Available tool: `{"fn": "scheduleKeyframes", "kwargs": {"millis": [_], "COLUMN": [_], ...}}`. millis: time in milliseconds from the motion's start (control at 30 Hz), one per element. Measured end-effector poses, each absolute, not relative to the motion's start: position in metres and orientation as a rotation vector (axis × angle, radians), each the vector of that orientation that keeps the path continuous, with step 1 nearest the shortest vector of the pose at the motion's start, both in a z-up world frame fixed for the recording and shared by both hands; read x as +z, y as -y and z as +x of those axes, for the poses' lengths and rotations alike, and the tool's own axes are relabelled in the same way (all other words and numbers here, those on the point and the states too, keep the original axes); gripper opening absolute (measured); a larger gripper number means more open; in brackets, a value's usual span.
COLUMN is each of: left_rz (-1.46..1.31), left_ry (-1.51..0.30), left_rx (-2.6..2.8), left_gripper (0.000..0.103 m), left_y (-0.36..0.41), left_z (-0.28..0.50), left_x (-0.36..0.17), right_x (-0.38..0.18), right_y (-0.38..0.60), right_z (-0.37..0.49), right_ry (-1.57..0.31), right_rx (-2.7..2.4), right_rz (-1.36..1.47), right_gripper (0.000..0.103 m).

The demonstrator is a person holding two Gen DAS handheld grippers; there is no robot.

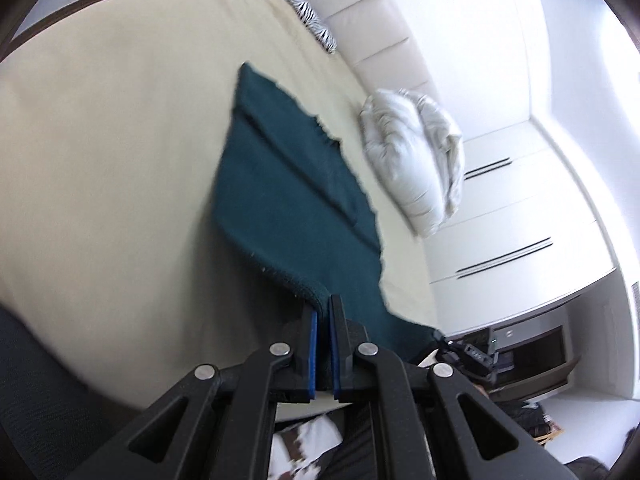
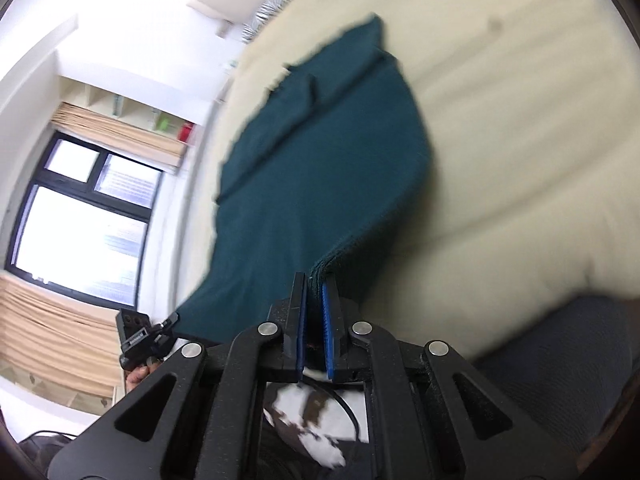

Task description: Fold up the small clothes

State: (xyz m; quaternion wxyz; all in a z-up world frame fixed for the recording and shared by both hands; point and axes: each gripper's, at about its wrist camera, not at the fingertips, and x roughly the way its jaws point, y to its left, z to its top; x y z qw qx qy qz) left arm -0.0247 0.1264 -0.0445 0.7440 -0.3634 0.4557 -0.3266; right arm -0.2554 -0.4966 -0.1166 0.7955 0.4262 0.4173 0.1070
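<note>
A dark teal garment (image 1: 296,184) lies stretched across a cream bed (image 1: 100,140), its far end on the sheet and its near edge lifted. My left gripper (image 1: 323,312) is shut on one near corner of it. My right gripper (image 2: 315,284) is shut on the other near corner of the teal garment (image 2: 320,152), which hangs taut between the two grippers above the bed (image 2: 520,120). The other gripper shows at the lower left of the right wrist view (image 2: 142,338).
A crumpled white pillow (image 1: 416,160) lies right of the garment, a zebra-print cushion (image 1: 308,14) by the padded headboard (image 1: 372,28). White wardrobe doors (image 1: 520,216) stand to the right. A window (image 2: 80,224) with beige curtains is at left. A dark blanket (image 2: 560,360) lies at the bed's near edge.
</note>
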Motion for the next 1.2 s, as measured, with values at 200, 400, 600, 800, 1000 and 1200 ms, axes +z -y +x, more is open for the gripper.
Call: {"fn": "scheduleKeyframes", "kwargs": {"millis": [200, 400, 600, 800, 1000, 1200], "left_rz": [-0.867, -0.937, -0.936, -0.897, -0.877, -0.803], "left_ry": [-0.92, -0.897, -0.921, -0.934, -0.981, -1.007], "left_rx": [-0.697, -0.639, -0.572, -0.511, -0.45, -0.385], "left_gripper": [0.006, 0.006, 0.006, 0.006, 0.007, 0.035], "left_y": [-0.117, -0.11, -0.094, -0.072, -0.056, -0.047], "left_z": [0.037, 0.116, 0.194, 0.259, 0.304, 0.326], "left_x": [-0.014, -0.017, -0.036, -0.056, -0.087, -0.111], "right_x": [-0.08, -0.074, -0.085, -0.116, -0.147, -0.183], "right_y": [0.506, 0.532, 0.563, 0.593, 0.606, 0.612], "right_z": [-0.196, -0.114, -0.032, 0.03, 0.085, 0.119], "right_ry": [-0.754, -0.667, -0.662, -0.671, -0.715, -0.796], "right_rx": [0.242, 0.179, 0.08, -0.021, -0.091, -0.157], "right_rz": [0.938, 1.014, 1.004, 1.018, 0.991, 0.959], "right_gripper": [0.006, 0.006, 0.006, 0.006, 0.006, 0.01]}}
